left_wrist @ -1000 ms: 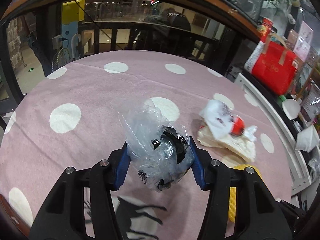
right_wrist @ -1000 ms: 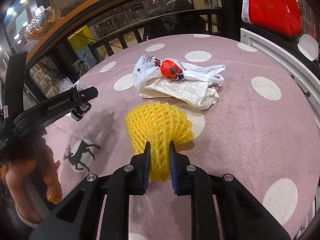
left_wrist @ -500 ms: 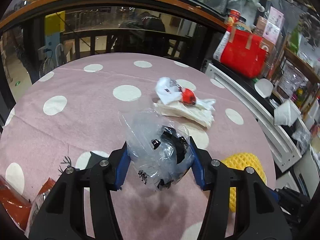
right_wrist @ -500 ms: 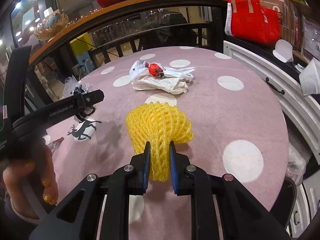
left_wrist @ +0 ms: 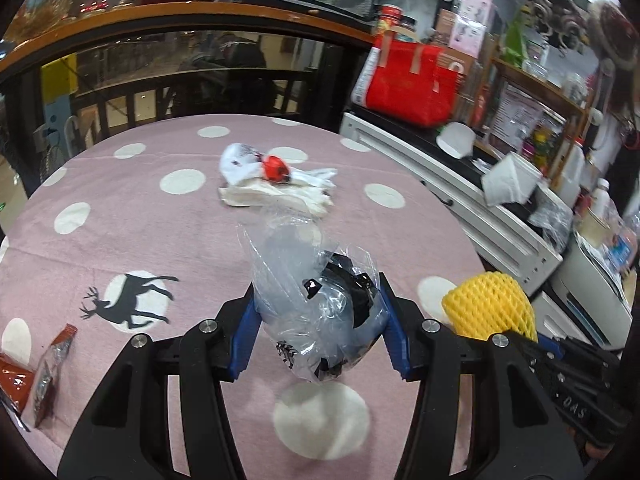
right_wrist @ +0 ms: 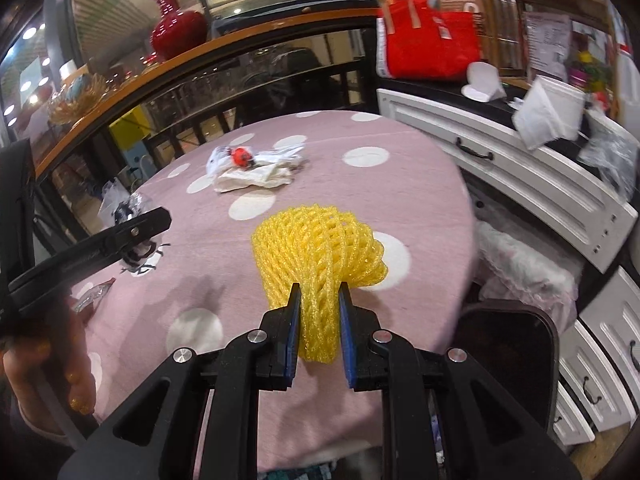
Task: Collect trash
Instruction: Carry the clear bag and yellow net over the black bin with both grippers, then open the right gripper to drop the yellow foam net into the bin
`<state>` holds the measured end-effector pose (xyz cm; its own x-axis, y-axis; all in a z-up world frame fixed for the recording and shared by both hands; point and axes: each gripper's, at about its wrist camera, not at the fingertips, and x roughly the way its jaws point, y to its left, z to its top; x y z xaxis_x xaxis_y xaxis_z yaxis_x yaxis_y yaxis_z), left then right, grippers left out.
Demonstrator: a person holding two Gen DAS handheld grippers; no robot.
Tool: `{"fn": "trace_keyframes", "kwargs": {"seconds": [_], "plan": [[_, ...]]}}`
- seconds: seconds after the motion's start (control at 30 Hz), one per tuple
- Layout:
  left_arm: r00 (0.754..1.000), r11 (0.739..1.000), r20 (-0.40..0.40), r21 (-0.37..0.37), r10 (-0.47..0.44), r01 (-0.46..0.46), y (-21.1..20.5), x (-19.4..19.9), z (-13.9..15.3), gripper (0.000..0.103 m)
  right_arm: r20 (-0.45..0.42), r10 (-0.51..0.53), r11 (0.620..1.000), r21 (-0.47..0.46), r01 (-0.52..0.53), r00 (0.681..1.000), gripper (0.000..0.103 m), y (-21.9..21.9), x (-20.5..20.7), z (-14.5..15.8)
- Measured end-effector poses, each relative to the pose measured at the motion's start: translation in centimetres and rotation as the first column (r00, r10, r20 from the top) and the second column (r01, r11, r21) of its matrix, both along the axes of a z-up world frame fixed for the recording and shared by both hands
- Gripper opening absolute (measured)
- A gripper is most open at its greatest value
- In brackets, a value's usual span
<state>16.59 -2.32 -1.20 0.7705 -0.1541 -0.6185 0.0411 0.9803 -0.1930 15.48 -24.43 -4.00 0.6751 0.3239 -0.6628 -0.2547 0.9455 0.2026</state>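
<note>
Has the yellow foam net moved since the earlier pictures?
Yes. The foam net, held by the right gripper, has drawn back from the white bag pile.

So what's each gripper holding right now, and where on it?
Left gripper clamps a crumpled clear bag across its bunched lower part. Right gripper pinches the yellow foam net by its narrow end.

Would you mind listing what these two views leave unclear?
- Left wrist: what the dark item inside the clear bag is; crumpled plastic blurs it.
- Left wrist: red wrappers, cut by the left edge.
- Right wrist: the dark bin, its inside too dark to read.
</note>
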Motion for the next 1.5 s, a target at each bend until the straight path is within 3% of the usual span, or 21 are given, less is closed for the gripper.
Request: {"fn": "trace_keyframes", "kwargs": {"seconds": [0.47, 0.77, 1.13, 1.23, 1.37, 1.5], "plan": [[0.975, 0.975, 0.012, 0.026, -0.220, 0.220, -8.1, -3.0, -0.3, 0.054, -0.017, -0.237, 0.971, 0.005, 0.237, 0.971, 0.018, -8.8, -3.9, -1.7], [0.935, 0.934, 0.002, 0.053, -0.355, 0.354, -13.0, -4.5, -0.9, 0.054, -0.099, -0.424, 0.905, -0.068, 0.419, 0.900, 0.018, -14.9, -4.8, -5.1], [0.886, 0.881, -0.020, 0.104, -0.462, 0.462, -17.4, -6.0, -2.0, 0.054, -0.244, -0.507, 0.861, -0.109, 0.496, 0.826, 0.018, -17.8, -4.2, -11.2], [0.875, 0.869, -0.029, 0.107, -0.483, 0.483, -18.2, -6.1, -2.4, 0.054, -0.282, -0.521, 0.851, -0.110, 0.513, 0.805, 0.025, -18.3, -4.0, -12.6], [0.861, 0.854, -0.046, 0.114, -0.506, 0.508, -19.1, -6.3, -3.1, 0.054, -0.311, -0.546, 0.833, -0.104, 0.544, 0.777, 0.054, -19.0, -4.1, -13.6], [0.844, 0.836, -0.064, 0.115, -0.532, 0.536, -20.0, -6.5, -3.9, 0.054, -0.295, -0.565, 0.819, -0.089, 0.567, 0.770, 0.061, -19.5, -4.6, -13.0]]}}
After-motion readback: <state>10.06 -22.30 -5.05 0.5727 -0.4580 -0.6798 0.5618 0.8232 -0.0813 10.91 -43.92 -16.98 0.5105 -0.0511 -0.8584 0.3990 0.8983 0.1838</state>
